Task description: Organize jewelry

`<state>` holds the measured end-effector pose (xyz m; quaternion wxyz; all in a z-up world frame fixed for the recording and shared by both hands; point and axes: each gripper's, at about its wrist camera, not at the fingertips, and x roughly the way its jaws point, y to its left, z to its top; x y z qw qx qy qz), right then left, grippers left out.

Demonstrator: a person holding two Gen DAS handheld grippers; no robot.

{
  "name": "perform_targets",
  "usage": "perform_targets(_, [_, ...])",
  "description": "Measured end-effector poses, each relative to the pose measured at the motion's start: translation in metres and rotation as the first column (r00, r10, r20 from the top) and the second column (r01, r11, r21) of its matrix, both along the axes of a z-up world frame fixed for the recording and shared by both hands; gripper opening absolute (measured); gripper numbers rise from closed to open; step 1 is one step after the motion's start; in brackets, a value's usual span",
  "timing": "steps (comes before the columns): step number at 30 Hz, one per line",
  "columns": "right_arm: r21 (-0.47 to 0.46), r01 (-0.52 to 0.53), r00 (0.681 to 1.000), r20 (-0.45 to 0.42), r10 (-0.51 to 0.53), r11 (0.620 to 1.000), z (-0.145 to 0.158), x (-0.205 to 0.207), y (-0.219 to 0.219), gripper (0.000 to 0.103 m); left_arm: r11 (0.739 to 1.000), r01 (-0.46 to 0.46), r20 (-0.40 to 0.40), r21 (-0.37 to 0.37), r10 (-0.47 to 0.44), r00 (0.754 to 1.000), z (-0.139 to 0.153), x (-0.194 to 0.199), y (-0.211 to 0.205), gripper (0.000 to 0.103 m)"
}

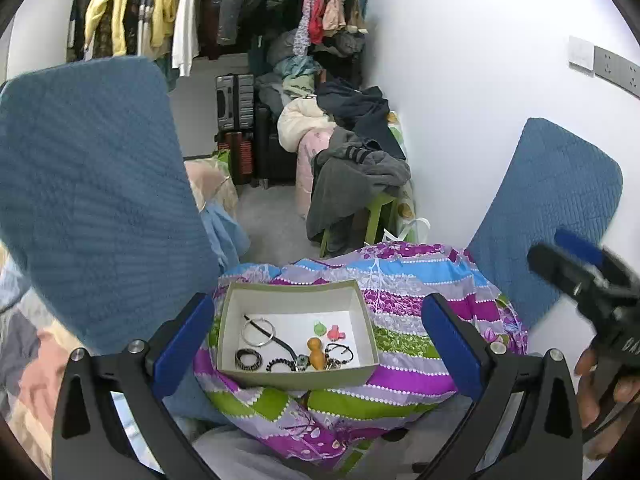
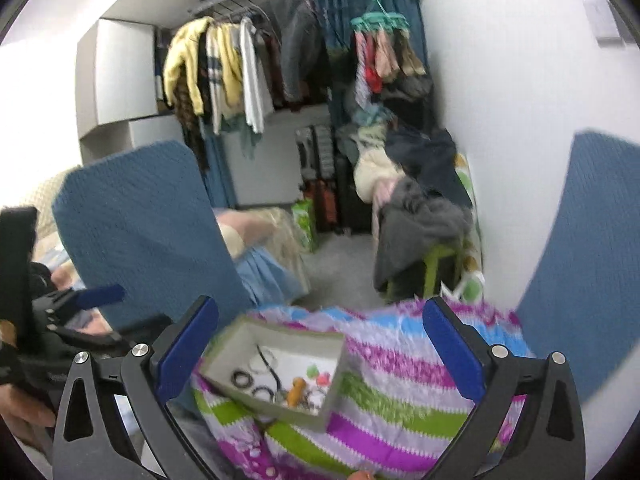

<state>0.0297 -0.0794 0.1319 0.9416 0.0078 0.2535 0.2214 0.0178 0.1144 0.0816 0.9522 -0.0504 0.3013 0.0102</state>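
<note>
1. Both tongs gape wide and empty: left gripper (image 1: 318, 338), right gripper (image 2: 320, 344).
2. Jewelry sits inside the box (image 1: 294, 290) on the striped bedding (image 1: 400, 280).
3. I'd descend slowly over the box and target the silver bangle (image 1: 259, 332) alone.

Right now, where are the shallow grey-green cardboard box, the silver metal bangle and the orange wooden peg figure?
Shallow grey-green cardboard box (image 1: 298, 378): left wrist view, on its near outer wall.
Silver metal bangle (image 1: 245, 332): left wrist view, on the ring's left edge.
Orange wooden peg figure (image 1: 316, 354): left wrist view, on its body.
</note>
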Motion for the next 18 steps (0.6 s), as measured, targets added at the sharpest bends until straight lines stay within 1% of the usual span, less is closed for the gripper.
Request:
perform_targets(2, [-0.007, 0.009, 1.0, -0.018, -0.009, 1.0, -0.011, -0.005, -0.003, 0.103, 1.0, -0.001, -0.004, -0.01, 0.001, 1.0, -0.004, -0.004, 0.001, 0.103])
perform_targets(5, [-0.006, 0.038, 0.999, -0.01, -0.038, 0.999, -0.022, -0.016, -0.008, 0.103, 1.0, 0.003, -0.016, -0.027, -0.004, 1.0, -0.011, -0.005, 0.001, 0.103])
perform_targets(8, [0.003, 0.072, 0.997, -0.014, -0.072, 0.997, -0.035, -0.021, -0.011, 0.103, 1.0, 0.0, -0.016, -0.01, 0.0, 1.0, -0.018, -0.008, -0.002, 0.103])
perform_targets(9, [0.007, 0.088, 0.996, -0.028, -0.088, 0.996, -0.04, -0.022, -0.011, 0.103, 1.0, -0.006, -0.012, 0.007, 0.006, 1.0, -0.021, -0.009, -0.005, 0.103])
perform_targets(11, [0.009, 0.11, 0.993, -0.046, -0.109, 0.994, -0.047, -0.024, -0.012, 0.103, 1.0, -0.009, -0.02, 0.017, 0.01, 1.0, -0.027, -0.01, -0.007, 0.103])
perform_targets(15, [-0.007, 0.124, 0.987, -0.102, -0.124, 0.992, -0.067, -0.025, -0.011, 0.103, 1.0, -0.022, -0.048, -0.002, 0.022, 0.999, -0.041, -0.01, -0.007, 0.103])
perform_targets(18, [-0.029, 0.131, 0.985, -0.11, -0.133, 0.991, -0.075, -0.027, -0.008, 0.103, 0.999, -0.031, -0.059, -0.013, 0.03, 0.998, -0.05, -0.012, -0.004, 0.103])
